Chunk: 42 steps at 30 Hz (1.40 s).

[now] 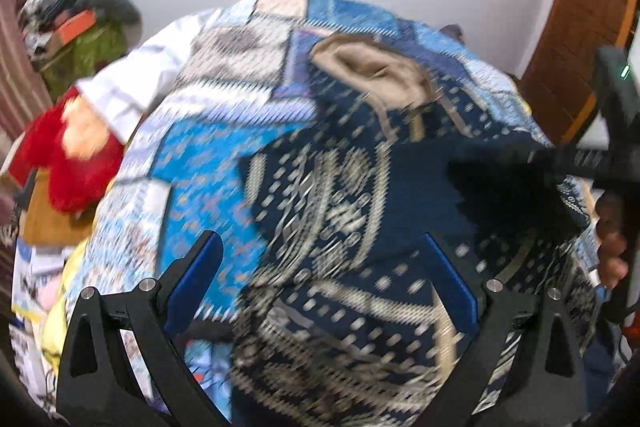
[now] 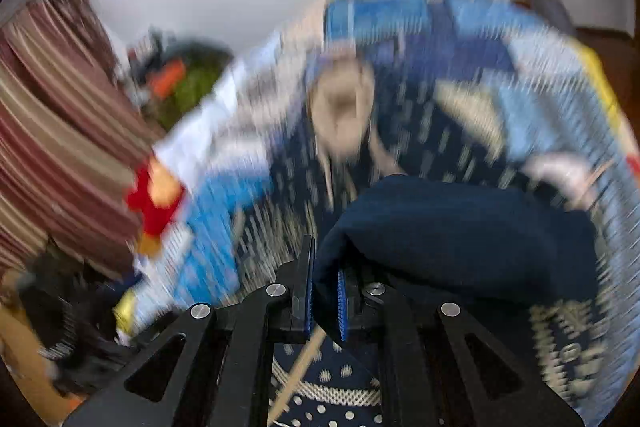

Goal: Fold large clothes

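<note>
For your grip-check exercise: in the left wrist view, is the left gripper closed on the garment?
No: the left gripper is spread wide above the navy patterned garment.

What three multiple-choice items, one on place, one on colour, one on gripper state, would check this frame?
1. Where does the red plush toy lie relative to the patterned garment?
A. to its left
B. on top of it
C. to its right

2. What colour are the pads of the left gripper?
A. red
B. blue
C. green

3. What is the right gripper doing?
A. open over nothing
B. hidden from view
C. shut on dark navy cloth

Answers: 1 A, the toy sits at the bed's left edge; 2 B, both pads show blue; 3 C, the navy fold is pinched between its closed fingers.
</note>
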Each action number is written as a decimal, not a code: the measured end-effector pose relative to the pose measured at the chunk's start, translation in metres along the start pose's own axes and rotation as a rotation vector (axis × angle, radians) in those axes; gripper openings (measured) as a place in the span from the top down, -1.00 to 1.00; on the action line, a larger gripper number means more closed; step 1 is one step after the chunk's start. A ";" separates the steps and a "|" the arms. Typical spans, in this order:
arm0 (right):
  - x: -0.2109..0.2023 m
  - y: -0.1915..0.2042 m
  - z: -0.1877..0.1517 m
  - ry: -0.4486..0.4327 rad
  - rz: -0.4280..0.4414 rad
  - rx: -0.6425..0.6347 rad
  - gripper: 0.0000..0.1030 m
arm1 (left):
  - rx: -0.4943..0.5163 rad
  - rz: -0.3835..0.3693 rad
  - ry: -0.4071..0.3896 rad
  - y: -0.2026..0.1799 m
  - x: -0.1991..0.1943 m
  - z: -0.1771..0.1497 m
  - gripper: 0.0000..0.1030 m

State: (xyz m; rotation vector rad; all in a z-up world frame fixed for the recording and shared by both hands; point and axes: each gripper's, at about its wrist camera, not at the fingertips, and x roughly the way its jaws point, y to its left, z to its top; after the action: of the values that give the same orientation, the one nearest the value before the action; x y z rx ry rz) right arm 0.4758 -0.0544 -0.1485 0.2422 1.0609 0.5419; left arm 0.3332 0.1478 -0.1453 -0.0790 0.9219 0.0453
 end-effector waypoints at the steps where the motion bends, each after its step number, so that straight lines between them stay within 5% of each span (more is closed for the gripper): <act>1: 0.016 -0.001 -0.008 0.044 -0.019 -0.006 0.86 | -0.004 0.008 0.013 0.006 0.003 -0.005 -0.93; 6: 0.074 -0.015 -0.045 0.268 -0.120 0.012 0.85 | -0.027 0.032 0.077 0.022 0.020 -0.022 -0.93; 14: 0.032 -0.026 -0.065 0.354 -0.007 0.035 0.85 | -0.003 -0.044 0.085 -0.017 0.025 -0.009 -0.93; 22: -0.069 -0.039 -0.068 0.153 -0.055 -0.092 0.85 | 0.164 -0.145 0.076 -0.114 0.033 0.026 -0.93; 27: -0.114 -0.076 -0.059 0.017 -0.222 -0.096 0.85 | 0.314 -0.208 0.120 -0.194 0.066 0.035 -0.93; 32: -0.130 -0.125 -0.059 0.004 -0.298 -0.028 0.85 | 0.480 -0.167 0.171 -0.261 0.117 0.024 -0.88; 33: -0.130 -0.134 -0.059 0.009 -0.300 -0.009 0.85 | 0.509 -0.139 0.168 -0.269 0.125 0.021 -0.72; 36: -0.125 -0.151 -0.061 0.025 -0.303 0.019 0.85 | 0.533 -0.107 0.124 -0.282 0.136 0.024 -0.67; 38: -0.121 -0.156 -0.064 0.029 -0.308 0.022 0.85 | 0.505 -0.117 0.117 -0.283 0.137 0.033 -0.35; 40: -0.116 -0.159 -0.065 0.033 -0.314 0.020 0.85 | 0.482 -0.118 0.122 -0.280 0.137 0.042 0.48; 42: -0.112 -0.158 -0.064 0.036 -0.318 0.013 0.85 | 0.448 -0.085 0.113 -0.271 0.135 0.053 0.86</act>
State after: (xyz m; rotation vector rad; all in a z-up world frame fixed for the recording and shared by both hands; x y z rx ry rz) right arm 0.4259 -0.2516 -0.1635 0.0722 1.1119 0.2544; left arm 0.4765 -0.1165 -0.2080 0.2971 1.0218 -0.2468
